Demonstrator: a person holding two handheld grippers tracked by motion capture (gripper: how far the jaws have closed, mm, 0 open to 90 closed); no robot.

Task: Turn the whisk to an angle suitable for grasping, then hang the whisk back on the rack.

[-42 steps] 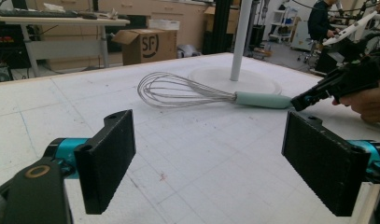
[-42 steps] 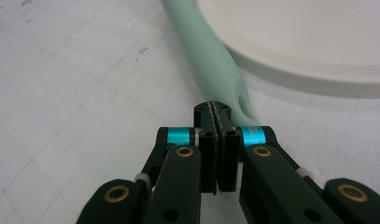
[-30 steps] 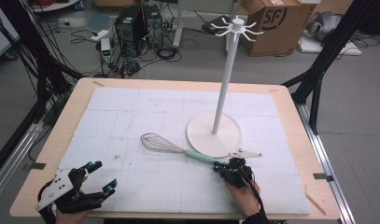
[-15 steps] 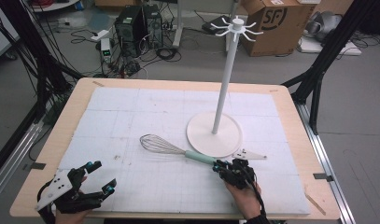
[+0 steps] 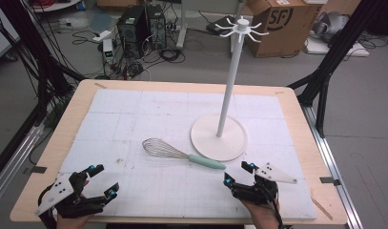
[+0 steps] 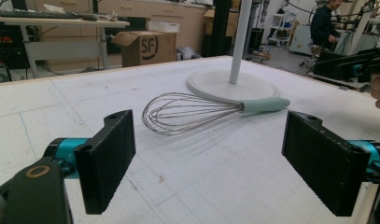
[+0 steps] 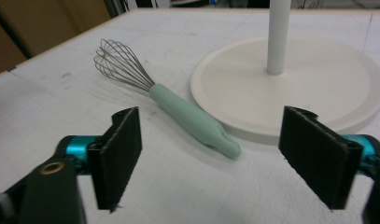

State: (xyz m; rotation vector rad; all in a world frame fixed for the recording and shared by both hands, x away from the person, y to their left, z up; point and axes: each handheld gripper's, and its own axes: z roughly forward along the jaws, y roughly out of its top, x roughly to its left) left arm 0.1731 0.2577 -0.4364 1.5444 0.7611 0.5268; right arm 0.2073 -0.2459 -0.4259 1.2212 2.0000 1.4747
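Observation:
A wire whisk [image 5: 163, 148] with a mint-green handle [image 5: 207, 162] lies flat on the white mat, its handle end beside the round base [image 5: 219, 138] of a white hook stand [image 5: 228, 86]. My right gripper [image 5: 239, 172] hovers just short of the handle tip, near the front edge. Its jaws have just been opening and now stand open with nothing between them. In the right gripper view the handle [image 7: 192, 121] lies ahead of the right gripper [image 7: 215, 158]. My left gripper [image 5: 102, 180] is open at the front left, and in its own view the left gripper [image 6: 211, 163] faces the whisk [image 6: 187, 112].
The white mat [image 5: 134, 114] covers a wooden table [image 5: 70, 124]. Beyond the far edge are computer towers [image 5: 139, 24], floor cables and a cardboard box [image 5: 277, 24]. Black frame legs [image 5: 325, 71] stand at the right. A person [image 6: 324, 23] stands far off in the room.
The right gripper has let go of the whisk handle, opened its jaws and drawn back toward the front edge. The whisk stays on the mat. The left gripper has not moved.

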